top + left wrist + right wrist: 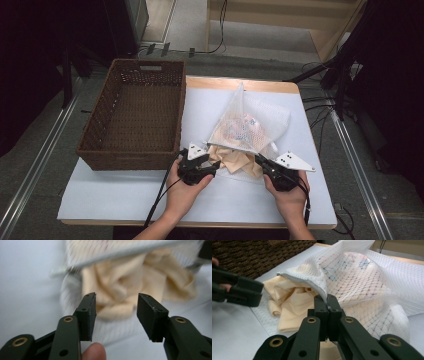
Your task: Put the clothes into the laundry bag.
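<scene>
A white mesh laundry bag (250, 120) lies on the white table (125, 195) with its mouth toward me. Cream cloth (235, 161) spills out of that mouth. My right gripper (327, 305) is shut on the bag's zippered edge (307, 283) and lifts it. My left gripper (116, 305) is open, its jaws spread just in front of the cream cloth (125, 292), touching nothing. In the high view the left gripper (212, 169) sits at the bag's near left corner and the right gripper (261, 161) at its near right.
An empty brown wicker basket (135, 115) stands on the left part of the table, close beside the left hand. Bare table surface stretches along the front edge. Cables and a dark stand (340, 70) lie on the floor at the right.
</scene>
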### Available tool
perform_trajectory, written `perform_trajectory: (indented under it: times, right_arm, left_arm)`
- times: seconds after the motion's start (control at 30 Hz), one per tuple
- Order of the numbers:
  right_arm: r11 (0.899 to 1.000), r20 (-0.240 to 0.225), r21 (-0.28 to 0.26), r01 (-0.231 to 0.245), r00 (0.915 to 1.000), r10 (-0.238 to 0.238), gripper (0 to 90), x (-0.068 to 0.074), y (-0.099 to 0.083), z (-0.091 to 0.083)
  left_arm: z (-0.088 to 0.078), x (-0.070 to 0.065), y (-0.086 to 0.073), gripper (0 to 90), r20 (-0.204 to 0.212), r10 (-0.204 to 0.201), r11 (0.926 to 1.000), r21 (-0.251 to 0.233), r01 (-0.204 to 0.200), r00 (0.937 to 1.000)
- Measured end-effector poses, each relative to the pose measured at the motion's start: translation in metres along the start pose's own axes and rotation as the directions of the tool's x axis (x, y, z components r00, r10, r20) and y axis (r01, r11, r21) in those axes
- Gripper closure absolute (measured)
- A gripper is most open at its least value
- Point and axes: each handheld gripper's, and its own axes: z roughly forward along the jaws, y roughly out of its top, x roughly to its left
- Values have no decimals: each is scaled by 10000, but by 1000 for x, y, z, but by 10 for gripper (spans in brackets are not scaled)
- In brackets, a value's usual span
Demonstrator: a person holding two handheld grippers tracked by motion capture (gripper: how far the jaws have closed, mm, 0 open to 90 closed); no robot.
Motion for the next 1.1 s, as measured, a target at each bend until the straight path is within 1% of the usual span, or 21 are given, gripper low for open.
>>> perform_trajectory:
  times: [0.07, 0.1, 0.17, 0.2, 0.27, 0.33, 0.37, 0.4, 0.43, 0.47, 0.53, 0.6, 0.63, 0.7, 0.8, 0.83, 0.87, 0.9, 1.0, 1.07, 1.1]
  right_arm:
    - [10000, -8, -17, 33, 10000, -33, 900, 1, 0, 0]
    - [10000, 1, 5, 53, 10000, -53, 900, 2, 0, 0]
    - [10000, -22, 3, 45, 10000, -45, 900, 2, 0, 0]
    - [10000, -20, 15, 58, 10000, -58, 900, 2, 0, 0]
    - [10000, -12, 39, 69, 10000, -69, 900, 1, 0, 0]
    - [10000, -21, 40, 34, 10000, -34, 900, 0, -1, 1]
    - [10000, -19, 60, 46, 10000, -46, 900, -1, -2, 1]
    - [10000, -21, 78, 54, 10000, -54, 900, -1, -2, 1]
    - [9999, -38, 92, 46, 10000, -46, 900, -1, -2, 1]
    - [9999, -64, 87, 56, 10000, -55, 900, -1, -2, 2]
    - [9999, -90, 88, 104, 9999, -103, 900, 0, -2, 2]
    - [9999, -96, 72, 131, 9999, -131, 900, 0, -1, 1]
    - [9999, -102, 62, 103, 9999, -102, 900, 1, 0, 0]
    - [9999, -112, -7, 152, 9998, -153, 900, 2, 1, -1]
    - [9998, -155, -83, 186, 9997, -187, 900, 4, 3, -5]
    - [9998, -188, -82, 186, 9996, -187, 900, 3, 3, -6]
    - [9998, -204, -57, 202, 9996, -203, 900, 3, 3, -6]
    - [9997, -194, -20, 223, 9996, -224, 900, 2, 3, -6]
    - [9997, -240, 120, 192, 9995, -189, 900, 1, -1, -2]
    - [9995, -272, 169, 271, 9993, -266, 900, 4, -1, -1]
    - [9994, -302, 177, 305, 9991, -300, 900, 6, 0, -1]
  left_arm:
    - [0, 4, -5, 438, -588, 155, 9999, 64, -151, 9982]
    - [1, 6, -6, 419, -834, 55, 10000, 85, -48, 9965]
    - [2, 2, -8, 423, -1406, 228, 9997, -26, -233, 9898]
    - [4, -1, -9, 383, -1484, 424, 9991, -17, -432, 9880]
    - [6, -5, -10, 375, -1820, 855, 9963, 185, -835, 9796]
    - [7, -1, -10, 442, -1361, 480, 9981, 454, -422, 9895]
    - [6, 3, -10, 495, -1274, 334, 9986, 460, -277, 9913]
    - [5, 4, -9, 548, -1388, 300, 9984, 510, -231, 9899]
    - [2, 6, -9, 698, -1467, 423, 9971, 691, -324, 9883]
    - [0, 9, -10, 889, -954, 159, 9969, 780, -85, 9953]
    - [-2, 11, -11, 900, -616, 177, 9968, 789, -128, 9979]
    - [-4, 9, -12, 900, 254, 79, 9955, 946, -103, 9996]
    - [-5, 8, -13, 900, 676, 98, 9945, 1032, -167, 9977]
    - [-13, 8, -14, 900, 1205, 111, 9941, 1056, -240, 9926]
    - [-30, 12, -18, 900, 1992, -6, 9902, 1372, -273, 9800]
    - [-35, 13, -21, 900, 2080, 148, 9868, 1548, -479, 9780]
    - [-38, 14, -26, 900, 2015, 253, 9842, 1665, -597, 9792]
    - [-40, 15, -31, 900, 1755, 350, 9830, 1718, -656, 9839]
    - [-41, 15, -38, 893, 1238, 347, 9876, 1479, -530, 9917]
    - [-45, 8, -33, 737, 734, 591, 9945, 826, -651, 9956]
    - [-48, 4, -29, 659, 748, 674, 9962, 503, -713, 9949]
